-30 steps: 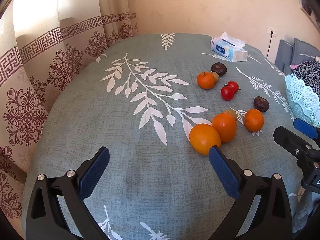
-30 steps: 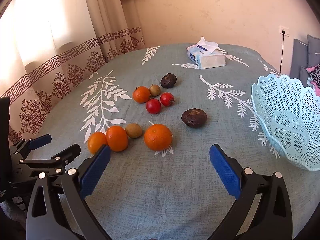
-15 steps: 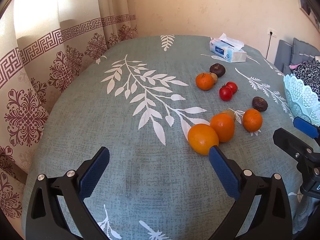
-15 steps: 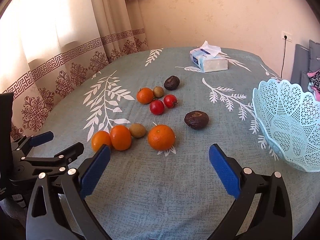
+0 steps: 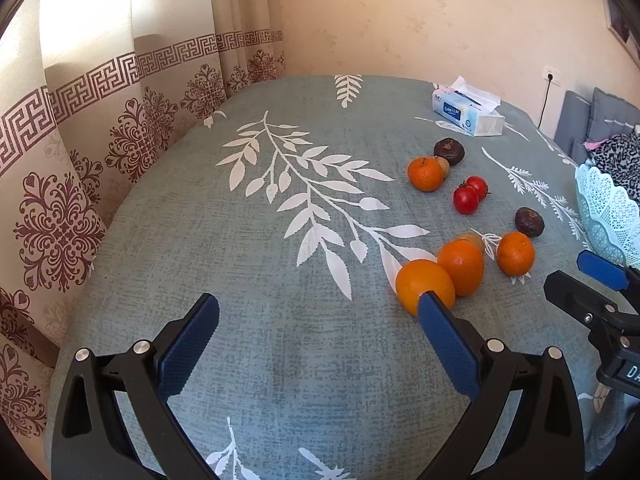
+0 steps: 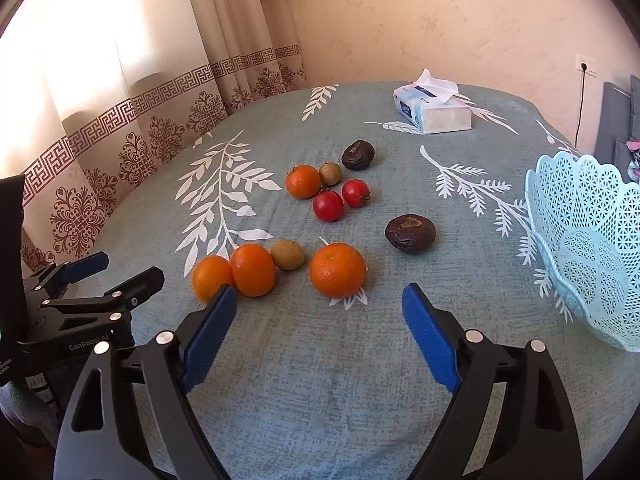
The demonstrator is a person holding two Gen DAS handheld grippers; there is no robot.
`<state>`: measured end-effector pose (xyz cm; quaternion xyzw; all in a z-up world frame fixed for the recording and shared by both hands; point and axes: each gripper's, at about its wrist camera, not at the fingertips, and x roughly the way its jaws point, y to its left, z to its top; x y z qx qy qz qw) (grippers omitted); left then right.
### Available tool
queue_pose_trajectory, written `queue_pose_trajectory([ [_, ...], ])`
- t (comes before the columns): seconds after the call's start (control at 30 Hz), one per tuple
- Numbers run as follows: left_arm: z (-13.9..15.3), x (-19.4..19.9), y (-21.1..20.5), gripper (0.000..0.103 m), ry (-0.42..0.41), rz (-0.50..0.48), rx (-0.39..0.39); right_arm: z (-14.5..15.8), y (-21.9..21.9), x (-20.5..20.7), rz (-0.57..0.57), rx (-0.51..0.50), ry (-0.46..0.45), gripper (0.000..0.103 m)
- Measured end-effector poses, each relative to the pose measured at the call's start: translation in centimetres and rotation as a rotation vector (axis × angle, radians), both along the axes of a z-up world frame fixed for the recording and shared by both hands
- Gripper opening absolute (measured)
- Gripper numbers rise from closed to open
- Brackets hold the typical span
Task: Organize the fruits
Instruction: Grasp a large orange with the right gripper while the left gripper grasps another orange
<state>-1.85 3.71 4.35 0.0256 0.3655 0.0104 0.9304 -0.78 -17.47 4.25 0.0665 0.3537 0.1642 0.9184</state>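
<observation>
A lacy pale-blue plastic basket (image 6: 592,248) is seen at 3 o'clock on the woven leaf-print cloth (image 6: 280,380). Smooth round oranges (image 6: 338,270), wrinkled dark fruits (image 6: 410,234) and glossy tomatoes (image 6: 328,206) are scattered centrally. Both the left gripper (image 5: 318,310) and right gripper (image 6: 318,300) are held spread, empty.

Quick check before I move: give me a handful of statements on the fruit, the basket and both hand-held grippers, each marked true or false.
1. Both the left hand-held gripper and the right hand-held gripper are open and hold nothing. True.
2. The light blue basket already holds two oranges. False: no fruit shows in it; all four oranges lie on the tablecloth.
3. Two red tomatoes lie side by side. True.
4. The tissue box stands between the oranges and the right hand-held gripper. False: it sits at the far side, beyond the fruit.
5. A lone orange lies nearest the right hand-held gripper. True.
</observation>
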Motion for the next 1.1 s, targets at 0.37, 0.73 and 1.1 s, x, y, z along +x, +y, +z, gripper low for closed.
queue_pose_trajectory([
  [0.37,-0.3,0.5,-0.6,0.098,0.013,-0.051,-0.014,-2.5,0.5,4.9,0.034,0.018,0.148,0.059],
  [0.73,-1.4,2.8,-2.4,0.098,0.072,-0.148,-0.051,-3.0,0.5,6.2,0.031,0.024,0.154,0.041],
  [1.1,-3.1,5.3,-3.2,0.073,0.205,-0.199,-0.12,0.2,-1.1,3.7,-0.002,0.046,0.03,0.041],
])
